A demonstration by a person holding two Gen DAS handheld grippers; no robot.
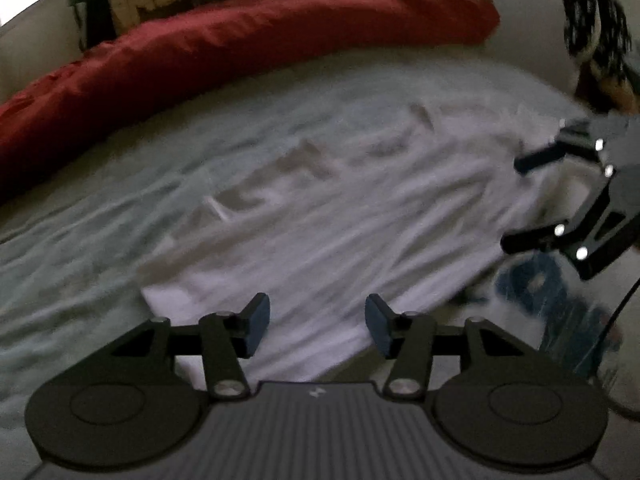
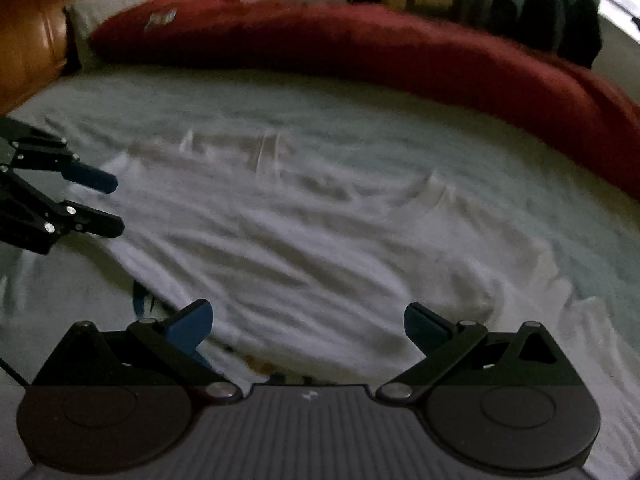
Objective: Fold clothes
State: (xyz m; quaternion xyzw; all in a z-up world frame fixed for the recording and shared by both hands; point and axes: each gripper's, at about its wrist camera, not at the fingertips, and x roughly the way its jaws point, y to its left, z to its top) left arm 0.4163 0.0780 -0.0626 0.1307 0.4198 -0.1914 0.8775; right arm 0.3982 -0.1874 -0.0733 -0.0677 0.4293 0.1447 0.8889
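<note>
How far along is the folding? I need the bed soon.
Done: the white shirt lies spread on the bed, wrinkled, with no fold visible. In hand: nothing; the left gripper and right gripper hover over its near edge, jaws open and empty. Left: every fold. A printed garment beside it also looks unfolded.

White shirt (image 2: 320, 240) on a pale greenish sheet (image 2: 360, 120), big red duvet (image 2: 360, 48) behind — grippers black with blue pads (image 2: 188, 326), brown leather headboard (image 2: 32, 32).
</note>
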